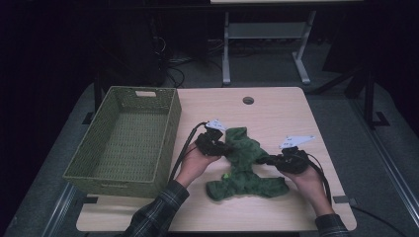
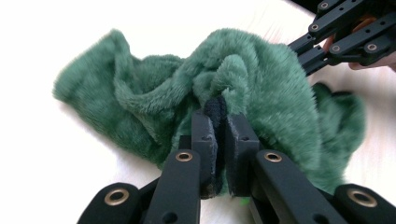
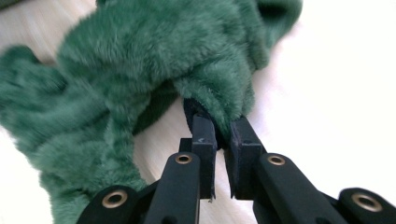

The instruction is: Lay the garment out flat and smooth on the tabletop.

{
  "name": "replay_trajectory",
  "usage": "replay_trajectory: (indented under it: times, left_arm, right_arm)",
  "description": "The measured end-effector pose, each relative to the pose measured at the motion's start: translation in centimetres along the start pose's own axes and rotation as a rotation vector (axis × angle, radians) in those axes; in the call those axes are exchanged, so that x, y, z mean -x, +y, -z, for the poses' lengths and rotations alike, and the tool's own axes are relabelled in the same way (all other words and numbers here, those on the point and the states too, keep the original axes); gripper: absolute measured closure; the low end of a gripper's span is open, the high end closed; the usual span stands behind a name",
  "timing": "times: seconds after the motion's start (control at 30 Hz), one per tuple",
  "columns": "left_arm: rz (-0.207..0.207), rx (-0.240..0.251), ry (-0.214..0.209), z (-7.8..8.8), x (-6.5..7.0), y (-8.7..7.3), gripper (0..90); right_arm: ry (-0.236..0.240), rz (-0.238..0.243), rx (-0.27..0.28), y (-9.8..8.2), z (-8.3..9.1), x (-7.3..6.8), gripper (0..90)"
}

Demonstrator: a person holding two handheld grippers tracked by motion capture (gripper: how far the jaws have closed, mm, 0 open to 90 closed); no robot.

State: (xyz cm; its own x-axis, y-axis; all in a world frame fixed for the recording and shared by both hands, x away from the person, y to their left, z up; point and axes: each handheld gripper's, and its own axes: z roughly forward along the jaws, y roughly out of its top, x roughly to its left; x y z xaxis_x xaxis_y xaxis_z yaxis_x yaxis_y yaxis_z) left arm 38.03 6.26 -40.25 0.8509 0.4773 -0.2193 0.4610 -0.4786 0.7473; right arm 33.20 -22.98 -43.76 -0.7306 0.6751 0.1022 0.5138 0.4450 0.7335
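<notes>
Green fleece cloth (image 1: 244,165): lies crumpled on the bench (image 1: 276,108), right of the basket and well apart from it, between the person's two hands; fuzzy, dark green pile, bunched into folds, with its lower part spread towards the person.
Left hand-held gripper (image 1: 225,148): at the cloth's left edge, held in the left hand (image 1: 193,163); in the left gripper view (image 2: 223,122) its jaws are pinched nearly together on a raised fold of the fleece, a dark strip of the fabric squeezed between the pads.
Right hand-held gripper (image 1: 264,160): at the cloth's right edge, held in the right hand (image 1: 307,180); in the right gripper view (image 3: 219,125) its jaws are drawn close on a hanging corner of the fleece, the pile spilling over both tips.
Cloth between the two grips: sags in loose folds and rests on the bench.
Basket (image 1: 170,123): green woven, rectangular, on the left part of the bench, its inside bare.
Bench: light wood grain, with a round hole (image 1: 248,100) near its far edge.
Sleeve (image 1: 160,210): plaid, on the left forearm at the bottom of the high view.
</notes>
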Motion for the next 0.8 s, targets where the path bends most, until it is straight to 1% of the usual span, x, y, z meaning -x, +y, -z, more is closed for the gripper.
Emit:
replay_trajectory:
  times: [0.07,0.1,0.13,0.17,0.2,0.27,0.33,0.37,0.47,0.53,0.6,0.67,0.7,0.73,0.8]
  left_arm:
    - [-0.005,0.028,0.004,1.0,0.4,0.5,83.6]
    - [-0.009,0.036,0.007,1.6,0.5,0.6,83.6]
    - [-0.006,0.042,0.011,2.0,0.7,0.7,83.6]
    - [0.002,0.045,0.012,2.4,0.8,0.7,83.6]
    - [0.004,0.043,0.017,2.7,0.9,0.7,83.6]
    - [0.009,0.021,0.039,2.9,0.8,0.3,83.7]
    - [0.032,-0.008,0.055,2.7,0.3,-0.2,83.9]
    - [0.051,-0.018,0.059,2.5,0.0,-0.6,84.0]
    - [0.087,-0.079,0.072,1.5,-0.9,-1.7,84.2]
    - [0.104,-0.129,0.084,0.8,-1.5,-2.4,84.2]
    - [0.120,-0.169,0.095,0.2,-2.1,-3.1,84.2]
    - [0.126,-0.206,0.102,-0.4,-2.5,-3.7,84.2]
    - [0.128,-0.222,0.104,-0.7,-2.6,-4.0,84.1]
    - [0.136,-0.229,0.109,-1.1,-2.7,-4.2,84.1]
    - [0.135,-0.249,0.109,-1.5,-2.8,-4.5,84.0]
  right_arm:
    - [-0.022,0.016,0.017,0.4,1.0,-0.1,82.8]
    - [-0.031,0.023,0.015,0.7,1.4,-0.2,82.8]
    - [-0.046,0.042,0.020,0.9,1.9,-0.4,82.8]
    - [-0.054,0.051,0.030,1.2,2.4,-0.6,82.8]
    - [-0.055,0.062,0.043,1.5,2.9,-0.7,82.7]
    - [-0.061,0.080,0.049,2.0,3.5,-1.0,82.6]
    - [-0.053,0.079,0.045,2.2,3.7,-1.1,82.5]
    - [-0.050,0.081,0.037,2.2,3.5,-1.0,82.5]
    - [-0.028,0.073,-0.004,1.7,2.2,-0.7,82.5]
    - [-0.011,0.065,-0.026,1.4,1.2,-0.6,82.5]
    - [0.003,0.056,-0.058,1.1,0.1,-0.5,82.4]
    - [0.018,0.058,-0.085,0.9,-0.9,-0.3,82.5]
    - [0.022,0.050,-0.096,0.9,-1.4,-0.3,82.4]
    - [0.026,0.054,-0.108,0.8,-1.7,-0.2,82.4]
    - [0.031,0.052,-0.119,0.7,-2.3,-0.1,82.4]
